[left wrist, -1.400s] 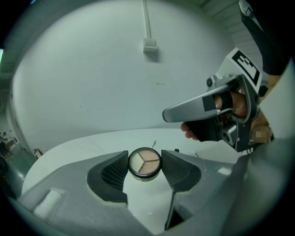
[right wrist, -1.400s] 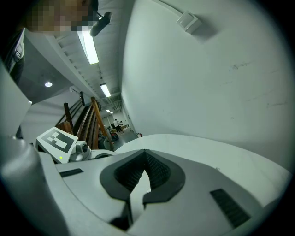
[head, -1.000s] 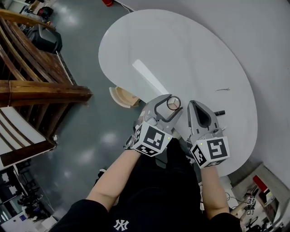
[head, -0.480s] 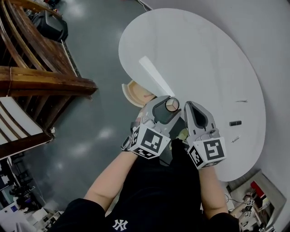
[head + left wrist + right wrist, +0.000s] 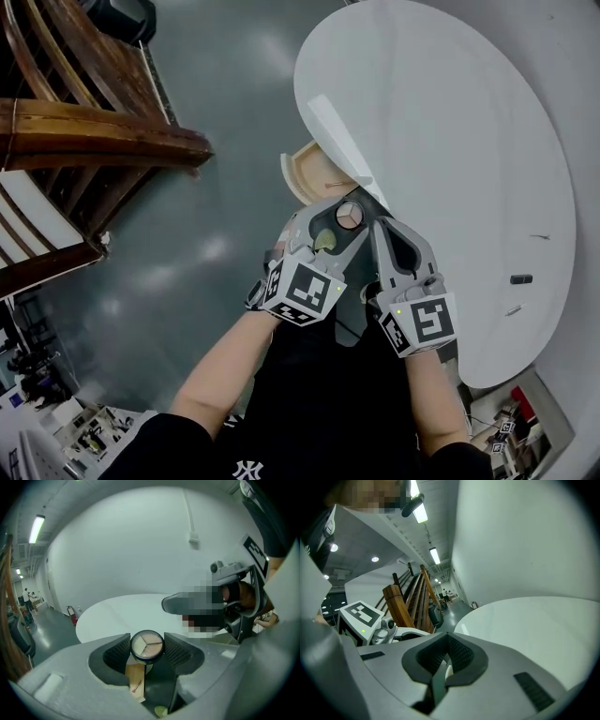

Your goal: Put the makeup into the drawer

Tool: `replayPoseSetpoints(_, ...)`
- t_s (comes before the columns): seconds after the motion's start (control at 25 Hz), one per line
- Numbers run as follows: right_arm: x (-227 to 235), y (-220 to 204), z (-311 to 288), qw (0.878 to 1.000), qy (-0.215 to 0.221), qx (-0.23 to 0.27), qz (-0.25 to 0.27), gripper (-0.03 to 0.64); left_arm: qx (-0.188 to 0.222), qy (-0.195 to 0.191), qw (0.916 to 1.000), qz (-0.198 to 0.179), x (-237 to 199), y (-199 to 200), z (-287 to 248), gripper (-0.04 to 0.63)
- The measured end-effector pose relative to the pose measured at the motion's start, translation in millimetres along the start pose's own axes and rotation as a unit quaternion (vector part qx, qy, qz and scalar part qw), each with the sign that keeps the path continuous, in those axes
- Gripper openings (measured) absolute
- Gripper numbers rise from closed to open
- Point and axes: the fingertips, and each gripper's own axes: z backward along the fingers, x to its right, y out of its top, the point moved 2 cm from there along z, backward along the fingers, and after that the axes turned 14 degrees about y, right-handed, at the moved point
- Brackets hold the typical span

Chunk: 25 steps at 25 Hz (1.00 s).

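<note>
Left gripper view: left tool (image 5: 147,654) pinches the makeup compact (image 5: 146,646).

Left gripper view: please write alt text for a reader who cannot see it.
The left gripper is shut on a round makeup compact with three shades; a wooden drawer shows beneath it. A white round table lies behind.

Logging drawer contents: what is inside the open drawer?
The wooden drawer shows one small red-tipped stick on its floor. The rest is hidden by the tabletop and the left gripper holding the makeup compact.
</note>
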Motion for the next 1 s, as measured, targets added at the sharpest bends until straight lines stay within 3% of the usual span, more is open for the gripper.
replayPoseSetpoints(0.4, -6.2, -54.1, -75.2, 0.999, 0.004, -0.039, -0.003, 0.014, -0.027, -0.010, 0.9995, 0.013, -53.9, -84.3, -29.3, 0.225)
replayPoseSetpoints(1.0, 60.0, -171.4, -151.2, 0.998, -0.018, -0.066, 0.004, 0.014, -0.049, -0.021, 0.9985, 0.016, -72.0, -210.3, -137.3, 0.225)
